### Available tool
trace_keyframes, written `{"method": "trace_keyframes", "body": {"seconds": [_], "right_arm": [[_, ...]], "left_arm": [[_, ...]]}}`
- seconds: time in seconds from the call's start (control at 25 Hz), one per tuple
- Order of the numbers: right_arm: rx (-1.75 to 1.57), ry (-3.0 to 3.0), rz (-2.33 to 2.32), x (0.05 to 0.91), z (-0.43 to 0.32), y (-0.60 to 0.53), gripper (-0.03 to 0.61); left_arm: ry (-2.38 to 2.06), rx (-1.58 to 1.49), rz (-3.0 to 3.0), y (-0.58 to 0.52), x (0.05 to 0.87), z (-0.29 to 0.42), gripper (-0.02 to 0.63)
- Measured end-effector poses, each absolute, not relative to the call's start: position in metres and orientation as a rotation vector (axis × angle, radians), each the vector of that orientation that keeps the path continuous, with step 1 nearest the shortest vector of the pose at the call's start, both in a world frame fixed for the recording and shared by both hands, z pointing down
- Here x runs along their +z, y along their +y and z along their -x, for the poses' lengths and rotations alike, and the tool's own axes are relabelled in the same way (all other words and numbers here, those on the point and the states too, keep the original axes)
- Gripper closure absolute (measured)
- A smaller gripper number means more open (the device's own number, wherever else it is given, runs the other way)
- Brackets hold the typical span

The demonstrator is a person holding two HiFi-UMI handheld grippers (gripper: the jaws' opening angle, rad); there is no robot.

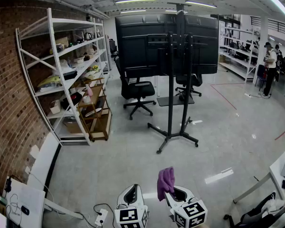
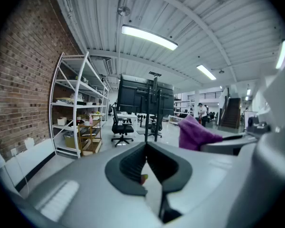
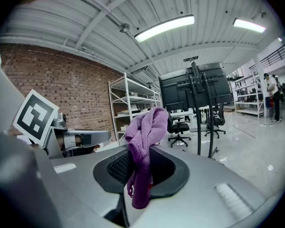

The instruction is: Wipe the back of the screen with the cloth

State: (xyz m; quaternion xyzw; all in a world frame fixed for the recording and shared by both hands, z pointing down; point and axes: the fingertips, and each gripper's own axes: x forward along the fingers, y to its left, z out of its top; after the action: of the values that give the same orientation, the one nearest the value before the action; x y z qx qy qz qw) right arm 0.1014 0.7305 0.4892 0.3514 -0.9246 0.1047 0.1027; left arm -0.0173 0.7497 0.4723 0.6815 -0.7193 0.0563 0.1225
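Step in hand: approach; wiping not begun. The screen [image 1: 166,44] sits on a wheeled stand [image 1: 170,103], its back towards the person. Both grippers are well short of the screen.

- Right gripper [image 3: 140,171]: jaws clamped on the purple cloth [image 3: 145,141], which bunches above them.
- Left gripper [image 2: 146,167]: jaws together, nothing between.

Next, probably: close on the screen and press the cloth to the panel. Panel detail is too distant to judge.
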Motion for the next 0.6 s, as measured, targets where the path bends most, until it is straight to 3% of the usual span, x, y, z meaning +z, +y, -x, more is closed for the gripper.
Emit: {"method": "trace_keyframes", "body": {"seconds": [0.32,0.6], "right_arm": [[0.413,-2.727,-1.022,0.514,-0.107,0.706,0.512],[0.391,-2.699,-1.025,0.520,-0.073,0.620,0.512]], "left_arm": [[-2.006,0.166,-1.975,0.730,0.504,0.011,0.606],[-2.067,0.276,-1.979,0.643,0.515,0.041,0.606]]}}
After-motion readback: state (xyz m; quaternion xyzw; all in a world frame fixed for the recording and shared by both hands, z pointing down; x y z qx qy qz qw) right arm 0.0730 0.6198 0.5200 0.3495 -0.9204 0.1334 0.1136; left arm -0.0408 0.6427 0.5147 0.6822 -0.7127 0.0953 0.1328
